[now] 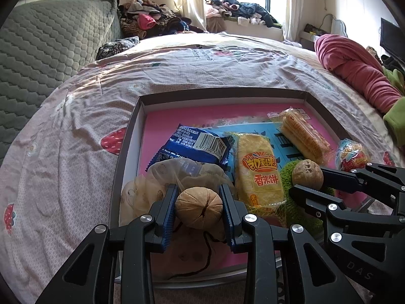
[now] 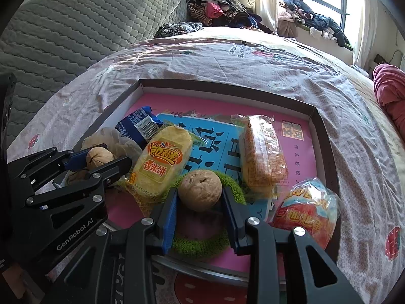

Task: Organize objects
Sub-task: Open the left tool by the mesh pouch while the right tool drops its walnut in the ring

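A shallow box (image 1: 141,106) with a pink floor lies on the bed and holds snacks. My left gripper (image 1: 198,202) is shut on a tan walnut (image 1: 199,207), held above a translucent drawstring pouch (image 1: 192,174) at the box's near left. My right gripper (image 2: 200,197) is shut on a rounder brown walnut (image 2: 200,190), held above a green fuzzy ring (image 2: 202,247). Each gripper also shows in the other view: the right gripper (image 1: 307,179) and the left gripper (image 2: 100,162).
In the box lie a blue snack packet (image 1: 195,147), a yellow rice-cracker pack (image 1: 259,172), an orange cracker pack (image 1: 303,136) and a red-blue wrapped snack (image 2: 308,210). A grey quilted headboard (image 1: 50,43) stands left, clothes (image 1: 152,20) at the back, a red blanket (image 1: 359,73) on the right.
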Demonstrator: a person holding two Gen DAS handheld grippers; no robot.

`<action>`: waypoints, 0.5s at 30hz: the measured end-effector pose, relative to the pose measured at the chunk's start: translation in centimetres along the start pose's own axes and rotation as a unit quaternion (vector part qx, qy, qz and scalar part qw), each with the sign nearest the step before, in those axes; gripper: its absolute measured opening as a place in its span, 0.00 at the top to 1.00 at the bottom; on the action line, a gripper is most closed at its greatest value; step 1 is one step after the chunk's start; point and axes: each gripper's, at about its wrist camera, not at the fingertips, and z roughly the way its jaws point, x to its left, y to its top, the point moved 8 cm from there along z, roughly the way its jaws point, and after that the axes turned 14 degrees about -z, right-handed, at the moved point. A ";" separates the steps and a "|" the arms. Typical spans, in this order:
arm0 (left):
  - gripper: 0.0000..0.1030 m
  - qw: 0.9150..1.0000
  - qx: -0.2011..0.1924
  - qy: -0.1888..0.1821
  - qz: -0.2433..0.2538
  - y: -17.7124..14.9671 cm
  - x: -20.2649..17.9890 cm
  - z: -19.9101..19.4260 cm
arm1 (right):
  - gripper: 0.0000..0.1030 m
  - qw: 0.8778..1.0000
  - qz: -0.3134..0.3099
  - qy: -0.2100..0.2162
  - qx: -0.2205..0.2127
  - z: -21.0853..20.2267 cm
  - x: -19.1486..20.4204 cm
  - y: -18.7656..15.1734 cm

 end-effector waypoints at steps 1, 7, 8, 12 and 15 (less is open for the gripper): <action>0.68 1.000 0.000 0.000 0.000 0.0 0.0 0.0 | 0.66 1.000 0.001 0.000 0.000 0.0 0.0 0.0; 0.67 1.000 0.004 0.000 0.002 -0.2 0.0 -0.1 | 0.66 1.000 0.008 0.002 0.000 -0.1 -0.1 -0.2; 0.67 1.000 0.004 0.000 0.002 -0.2 0.0 -0.2 | 0.66 1.000 0.008 0.002 0.000 -0.1 -0.1 -0.2; 0.67 1.000 0.013 -0.002 0.002 -0.4 0.0 -0.1 | 0.66 1.000 0.011 0.001 0.004 -0.1 -0.2 -0.3; 0.67 1.000 0.018 -0.004 0.000 -0.6 0.0 -0.1 | 0.66 1.000 0.013 0.001 0.005 -0.2 -0.3 -0.3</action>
